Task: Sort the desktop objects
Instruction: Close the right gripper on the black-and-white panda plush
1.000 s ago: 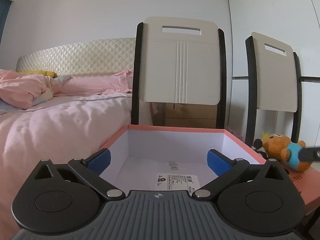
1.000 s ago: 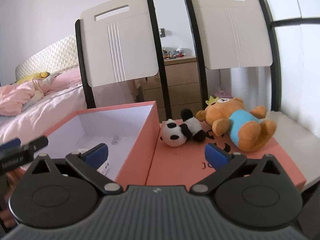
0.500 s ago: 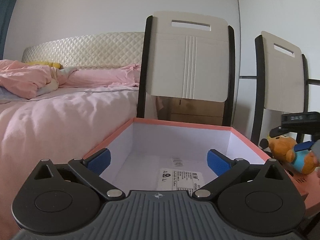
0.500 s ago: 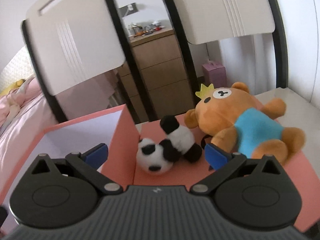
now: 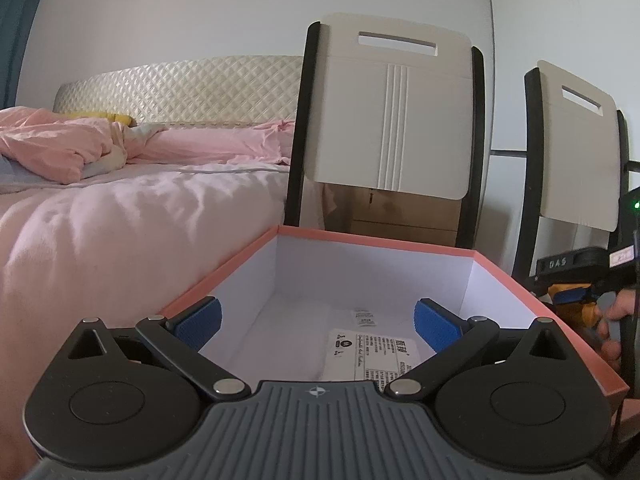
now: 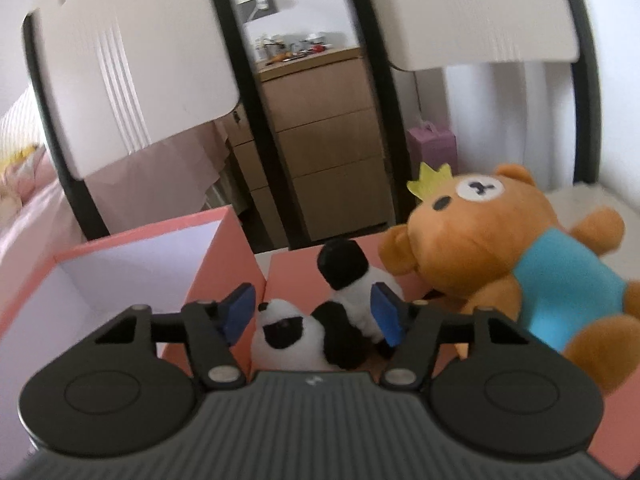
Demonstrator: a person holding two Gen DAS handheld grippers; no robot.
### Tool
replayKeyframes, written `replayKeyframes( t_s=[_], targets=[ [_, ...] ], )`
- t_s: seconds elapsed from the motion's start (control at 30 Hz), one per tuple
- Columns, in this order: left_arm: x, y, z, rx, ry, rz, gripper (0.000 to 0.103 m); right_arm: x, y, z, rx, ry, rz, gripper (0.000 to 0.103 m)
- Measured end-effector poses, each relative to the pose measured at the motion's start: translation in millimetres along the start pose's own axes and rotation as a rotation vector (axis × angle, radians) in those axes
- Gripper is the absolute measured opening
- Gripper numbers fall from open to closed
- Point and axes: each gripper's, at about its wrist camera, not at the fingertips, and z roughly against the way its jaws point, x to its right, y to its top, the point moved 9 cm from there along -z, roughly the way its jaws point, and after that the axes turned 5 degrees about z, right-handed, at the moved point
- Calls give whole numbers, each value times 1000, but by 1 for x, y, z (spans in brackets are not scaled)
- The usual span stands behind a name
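The right gripper (image 6: 314, 312) is low over the toy panda (image 6: 320, 320), its blue pads (image 6: 239, 307) standing on either side of the toy with the jaws partly drawn in; whether the pads press the plush cannot be told, as the view is blurred. The panda lies on the pink lid (image 6: 292, 268), head toward 6 o'clock, black legs toward 12. Just at 2 o'clock from it lies the toy bear (image 6: 508, 256), brown with a blue shirt and a yellow crown, its ear touching or nearly touching the panda. At 9 o'clock from the panda stands the open box (image 6: 224, 248), pink outside and white inside, its wall just beside the lid.

The left gripper (image 5: 318, 322) is spread wide and grips nothing, its pads (image 5: 200, 322) over the near rim of the box (image 5: 376, 240). White labels (image 5: 376, 354) lie on the box floor. At 3 o'clock in the left view the other gripper's black body (image 5: 576, 266) and a hand (image 5: 616, 320) show beyond the box wall. Two chairs (image 5: 392, 120) stand behind the box, a bed (image 5: 140, 200) with pink bedding at 9 o'clock, and a wooden drawer unit (image 6: 324, 140) shows between the chairs
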Motion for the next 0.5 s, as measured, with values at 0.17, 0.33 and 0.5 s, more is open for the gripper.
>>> replayKeyframes(
  t_s=[0.17,0.33,0.5],
  targets=[
    [0,-1,0,-2,-1,5,103,-6,1,1,30,28,39,45],
    [1,-2,0,-6,-1,6,103,-11,-2,-3,24,56,55,43],
    [4,-3,0,-9,-6,-3,103,-12,-2,-11,31,79,71,44]
  ],
)
